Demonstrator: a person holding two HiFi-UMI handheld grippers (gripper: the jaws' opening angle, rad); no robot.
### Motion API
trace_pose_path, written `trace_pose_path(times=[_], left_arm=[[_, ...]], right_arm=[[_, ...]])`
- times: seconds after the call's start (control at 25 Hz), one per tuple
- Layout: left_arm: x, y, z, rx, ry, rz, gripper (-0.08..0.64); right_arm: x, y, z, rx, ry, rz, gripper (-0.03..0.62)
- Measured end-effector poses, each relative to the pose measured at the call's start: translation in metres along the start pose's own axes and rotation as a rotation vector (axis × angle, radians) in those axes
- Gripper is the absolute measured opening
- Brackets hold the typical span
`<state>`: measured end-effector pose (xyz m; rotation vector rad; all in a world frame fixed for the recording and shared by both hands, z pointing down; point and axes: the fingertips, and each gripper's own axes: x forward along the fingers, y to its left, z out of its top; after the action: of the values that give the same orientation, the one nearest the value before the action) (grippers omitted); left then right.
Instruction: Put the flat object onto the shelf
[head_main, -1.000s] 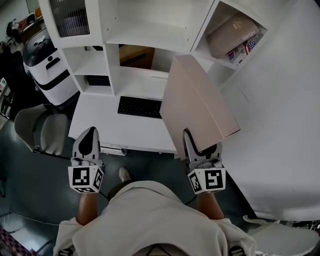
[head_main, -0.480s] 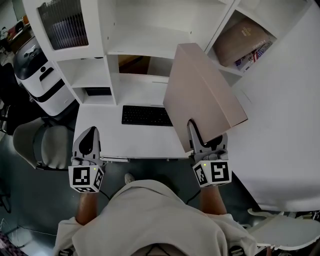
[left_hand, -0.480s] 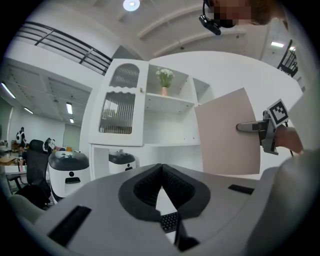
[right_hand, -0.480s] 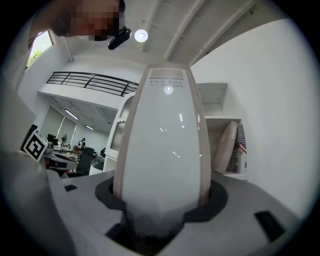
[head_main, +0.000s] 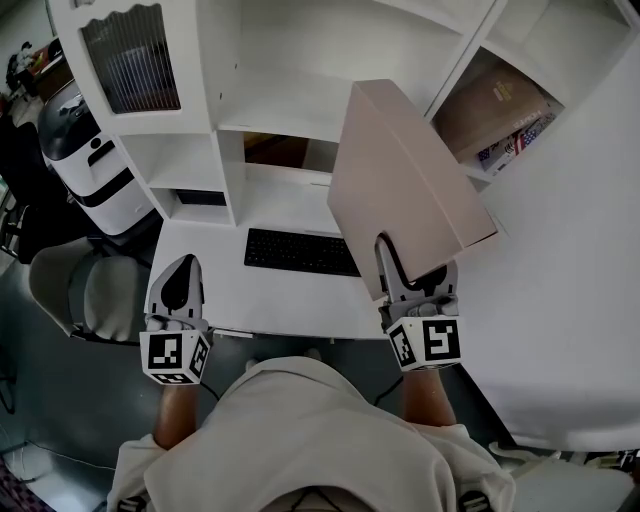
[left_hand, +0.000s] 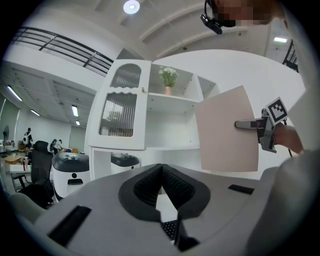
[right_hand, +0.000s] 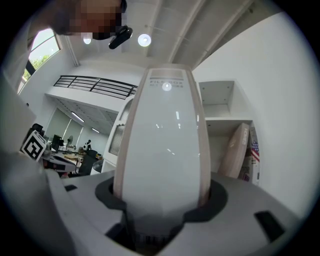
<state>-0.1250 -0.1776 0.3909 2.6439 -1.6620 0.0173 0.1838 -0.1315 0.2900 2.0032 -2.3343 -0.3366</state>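
Note:
The flat object (head_main: 410, 180) is a thin pinkish-beige box, held upright on edge in front of the white shelf unit (head_main: 290, 100). My right gripper (head_main: 400, 262) is shut on its lower end. In the right gripper view the box (right_hand: 162, 145) fills the space between the jaws, both pads pressing its faces. My left gripper (head_main: 178, 290) hovers over the desk's front left edge, shut and holding nothing; its pads (left_hand: 161, 182) meet. From the left gripper view the box (left_hand: 227, 130) and the right gripper (left_hand: 252, 125) show against the shelf (left_hand: 170, 102).
A black keyboard (head_main: 300, 252) lies on the white desk (head_main: 250, 295). The shelf's right cubby (head_main: 495, 100) holds a leaning beige box and books. A vase of flowers (left_hand: 169, 77) stands on an upper shelf. A grey chair (head_main: 85, 290) and a white machine (head_main: 85, 150) stand at the left.
Both grippers and the view have moved forward towards the desk and shelf. The box has risen with the right gripper, and its top edge now reaches the upper shelf level.

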Motion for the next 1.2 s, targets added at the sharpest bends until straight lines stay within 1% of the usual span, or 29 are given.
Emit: trace_pose_path(times=[0.12, 0.32, 0.44, 0.68, 0.8, 0.96, 1.2], left_arm=[[0.007, -0.004, 0.002, 0.000, -0.005, 0.003, -0.008], [0.012, -0.003, 0.001, -0.008, 0.001, 0.012, -0.008], [0.015, -0.001, -0.001, -0.013, 0.000, 0.011, -0.008], [0.015, 0.007, -0.003, -0.028, -0.004, 0.009, -0.008], [0.015, 0.013, -0.005, -0.033, -0.005, 0.008, -0.008], [0.014, 0.019, -0.008, -0.041, -0.005, 0.007, -0.008], [0.011, 0.029, -0.009, -0.048, -0.009, 0.020, -0.008]], right_arm=[[0.012, -0.004, 0.011, -0.062, -0.013, 0.021, 0.285], [0.025, 0.001, 0.032, -0.226, -0.024, 0.046, 0.285], [0.031, 0.006, 0.043, -0.320, -0.015, 0.047, 0.285], [0.039, 0.022, 0.062, -0.568, 0.014, 0.070, 0.285], [0.045, 0.029, 0.072, -0.661, 0.009, 0.066, 0.285], [0.055, 0.040, 0.073, -0.809, 0.037, 0.059, 0.285], [0.076, 0.053, 0.061, -1.030, 0.087, 0.052, 0.284]])
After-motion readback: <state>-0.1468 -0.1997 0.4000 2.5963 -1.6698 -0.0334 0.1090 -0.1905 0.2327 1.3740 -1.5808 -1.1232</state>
